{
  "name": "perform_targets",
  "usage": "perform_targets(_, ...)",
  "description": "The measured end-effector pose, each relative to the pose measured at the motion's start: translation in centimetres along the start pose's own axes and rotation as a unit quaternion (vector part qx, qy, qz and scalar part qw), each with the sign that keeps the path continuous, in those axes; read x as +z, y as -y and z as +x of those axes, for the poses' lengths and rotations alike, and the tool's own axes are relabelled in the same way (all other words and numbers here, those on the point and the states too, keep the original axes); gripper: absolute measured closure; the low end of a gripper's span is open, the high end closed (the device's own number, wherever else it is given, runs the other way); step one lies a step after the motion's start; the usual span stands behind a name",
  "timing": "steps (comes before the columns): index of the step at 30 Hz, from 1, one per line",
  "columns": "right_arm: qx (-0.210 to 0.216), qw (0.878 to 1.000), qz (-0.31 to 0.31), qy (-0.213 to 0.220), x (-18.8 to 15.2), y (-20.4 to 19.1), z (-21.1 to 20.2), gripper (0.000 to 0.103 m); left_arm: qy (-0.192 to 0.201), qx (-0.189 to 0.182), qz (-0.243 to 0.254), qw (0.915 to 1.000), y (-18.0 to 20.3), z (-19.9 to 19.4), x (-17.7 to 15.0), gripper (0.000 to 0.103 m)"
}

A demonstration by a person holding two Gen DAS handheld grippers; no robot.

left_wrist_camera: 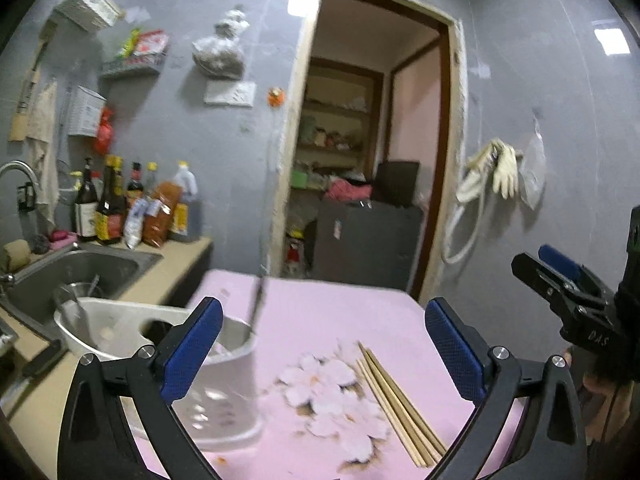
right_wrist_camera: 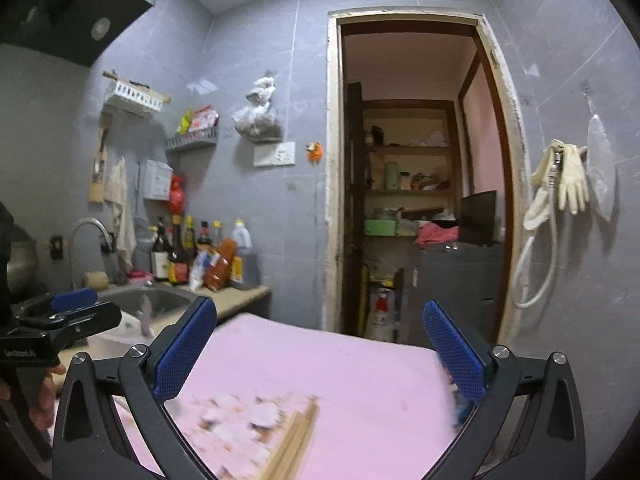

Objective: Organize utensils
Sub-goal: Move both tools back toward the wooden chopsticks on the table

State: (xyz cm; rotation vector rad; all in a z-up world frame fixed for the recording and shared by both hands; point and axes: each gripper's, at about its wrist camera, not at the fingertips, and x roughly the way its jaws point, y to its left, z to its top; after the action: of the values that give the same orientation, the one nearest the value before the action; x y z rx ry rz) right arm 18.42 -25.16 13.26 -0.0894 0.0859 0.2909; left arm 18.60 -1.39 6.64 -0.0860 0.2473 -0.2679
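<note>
Both left hand-held gripper (left_wrist_camera: 324, 344) and right hand-held gripper (right_wrist_camera: 320, 354) released wide and empty above pink bench (left_wrist_camera: 340, 304), with chopsticks (left_wrist_camera: 396, 396) lying beside white holder (left_wrist_camera: 224, 392): light, stiff, thin, probably slippery, best pinched mid-length across the bundle.

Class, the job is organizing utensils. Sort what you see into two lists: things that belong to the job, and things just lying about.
Belongs to the job:
- chopsticks on the pink table
- white utensil holder

Just lying about:
- sauce bottles
- sink
- gloves on the wall
- hanging bag
</note>
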Motion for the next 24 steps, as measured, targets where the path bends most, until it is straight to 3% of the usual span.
perform_targets(7,-0.009,0.998,-0.001,-0.055,-2.5,2.6,0.1,0.0,-0.074,-0.009,0.033,0.9967,2.9,3.1,-2.5,0.004)
perform_targets(12,-0.002,0.994,-0.012,-0.109,-4.4,3.4,0.8,0.0,-0.139,-0.007,0.069,0.9879,4.2,5.8,-4.6,0.004)
perform_targets(20,0.035,0.977,-0.009,-0.21,-7.0,4.1,2.5,0.0,-0.221,0.002,0.067,0.973,4.2,9.1,-7.0,0.005)
perform_targets(24,0.043,0.967,-0.024,-0.249,-8.2,3.6,3.4,0.005,-0.248,-0.005,0.063,0.9667,3.9,10.5,-7.5,0.014)
